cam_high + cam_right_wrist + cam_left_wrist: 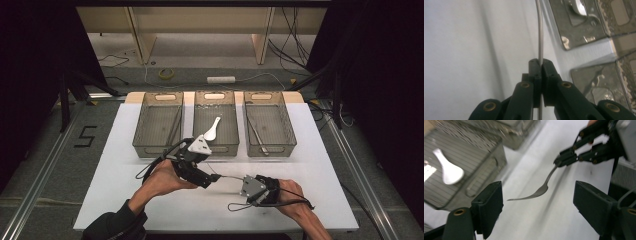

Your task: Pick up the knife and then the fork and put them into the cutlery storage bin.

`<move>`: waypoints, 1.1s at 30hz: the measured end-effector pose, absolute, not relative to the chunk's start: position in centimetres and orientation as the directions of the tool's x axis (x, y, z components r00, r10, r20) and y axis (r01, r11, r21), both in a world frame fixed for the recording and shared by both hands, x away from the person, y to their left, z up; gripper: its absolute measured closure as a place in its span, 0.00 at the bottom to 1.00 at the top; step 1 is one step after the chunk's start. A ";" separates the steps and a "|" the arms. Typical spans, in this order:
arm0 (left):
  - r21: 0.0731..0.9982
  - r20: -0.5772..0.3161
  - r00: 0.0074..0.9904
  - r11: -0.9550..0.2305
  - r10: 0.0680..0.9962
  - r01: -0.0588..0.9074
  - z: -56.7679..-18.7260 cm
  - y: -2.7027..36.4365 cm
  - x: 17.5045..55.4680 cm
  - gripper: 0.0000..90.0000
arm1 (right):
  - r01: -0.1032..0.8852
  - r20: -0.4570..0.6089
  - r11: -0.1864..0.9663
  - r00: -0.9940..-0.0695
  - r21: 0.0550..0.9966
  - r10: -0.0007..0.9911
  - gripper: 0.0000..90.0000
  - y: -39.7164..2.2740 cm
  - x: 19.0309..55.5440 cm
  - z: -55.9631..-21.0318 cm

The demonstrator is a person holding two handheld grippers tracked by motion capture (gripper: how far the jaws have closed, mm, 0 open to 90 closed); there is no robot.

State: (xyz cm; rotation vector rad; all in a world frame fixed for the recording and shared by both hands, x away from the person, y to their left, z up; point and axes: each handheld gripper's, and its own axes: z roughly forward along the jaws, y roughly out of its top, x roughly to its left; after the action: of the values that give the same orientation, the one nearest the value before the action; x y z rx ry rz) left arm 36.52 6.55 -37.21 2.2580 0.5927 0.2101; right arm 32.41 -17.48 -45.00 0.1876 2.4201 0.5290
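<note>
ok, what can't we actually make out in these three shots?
- Fork tines: motion-blurred in the left gripper view; too small in the high view.
- Fork head: cut off by the top edge in the right gripper view, above the right gripper.
- Utensil in the right bin: too small in the high view to tell its type.
- White spoon: cut off by the top edge.

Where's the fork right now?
The fork is clamped by its handle in the right gripper, held above the white table between the two grippers, in front of the middle bin.

Black grippers [212, 179], brass screws, grey plates, dark sleeve [117, 220].
</note>
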 end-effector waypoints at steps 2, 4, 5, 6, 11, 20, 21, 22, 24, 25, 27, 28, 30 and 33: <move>0.746 -0.052 0.868 -0.558 0.494 0.363 -36.9 7.2 36.5 0.25 | 0.018 -0.566 0.913 -0.779 0.408 0.269 0.98 -18.0 32.6 -44.9; 0.763 -0.056 0.860 -0.534 0.507 0.365 -36.9 7.8 36.4 0.24 | 0.049 -0.572 0.906 -0.761 0.420 0.306 0.98 -18.7 33.1 -44.7; 0.768 -0.060 0.858 -0.525 0.510 0.366 -37.0 8.1 36.4 0.24 | 0.049 -0.572 0.906 -0.761 0.420 0.306 0.98 -18.7 33.1 -44.7; 0.774 -0.068 0.855 -0.514 0.514 0.371 -37.0 8.4 36.4 0.24 | 0.062 -0.576 0.903 -0.751 0.425 0.323 0.98 -19.2 33.4 -44.5; 0.819 -0.097 0.821 -0.424 0.563 0.387 -38.1 10.4 36.2 0.21 | 0.128 -0.560 0.872 -0.720 0.472 0.409 0.98 -20.6 34.1 -43.5; 0.889 -0.124 0.775 -0.278 0.620 0.365 -40.1 13.5 35.5 0.20 | 0.278 -0.426 0.727 -0.659 0.628 0.620 0.98 -23.2 37.3 -40.8; 0.891 -0.127 0.771 -0.270 0.624 0.365 -40.2 13.8 35.5 0.19 | 0.297 -0.403 0.704 -0.650 0.646 0.644 0.98 -23.5 37.7 -40.5; 0.894 -0.120 0.764 -0.265 0.633 0.361 -40.3 14.0 35.4 0.19 | 0.297 -0.403 0.704 -0.650 0.646 0.644 0.98 -23.5 37.7 -40.5; 0.898 -0.117 0.755 -0.255 0.646 0.358 -40.5 14.4 35.3 0.18 | 0.356 -0.324 0.636 -0.632 0.685 0.704 0.98 -24.1 39.4 -39.5; 0.899 -0.128 0.753 -0.245 0.646 0.363 -40.5 14.5 35.3 0.18 | 0.367 -0.305 0.617 -0.626 0.697 0.717 0.98 -24.2 40.0 -39.2; 0.904 -0.118 0.750 -0.242 0.651 0.352 -40.6 14.8 35.2 0.18 | 0.397 -0.253 0.578 -0.623 0.713 0.740 0.98 -24.4 41.1 -38.6; 0.906 -0.120 0.746 -0.235 0.656 0.352 -40.7 14.9 35.2 0.18 | 0.397 -0.253 0.578 -0.623 0.713 0.740 0.98 -24.4 41.1 -38.6; 0.911 -0.113 0.741 -0.229 0.662 0.344 -40.7 15.2 35.1 0.18 | 0.422 -0.219 0.555 -0.620 0.717 0.754 0.98 -24.3 42.7 -37.7; 0.915 -0.103 0.736 -0.227 0.669 0.334 -40.7 15.4 35.0 0.18 | 0.441 -0.197 0.539 -0.614 0.718 0.765 0.98 -24.2 43.7 -37.3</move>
State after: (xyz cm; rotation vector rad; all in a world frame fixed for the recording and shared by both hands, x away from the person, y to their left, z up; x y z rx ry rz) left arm 34.98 15.39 -40.74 1.8321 0.7807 0.3782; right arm 43.70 -24.25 -37.31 0.9757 2.2822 0.8670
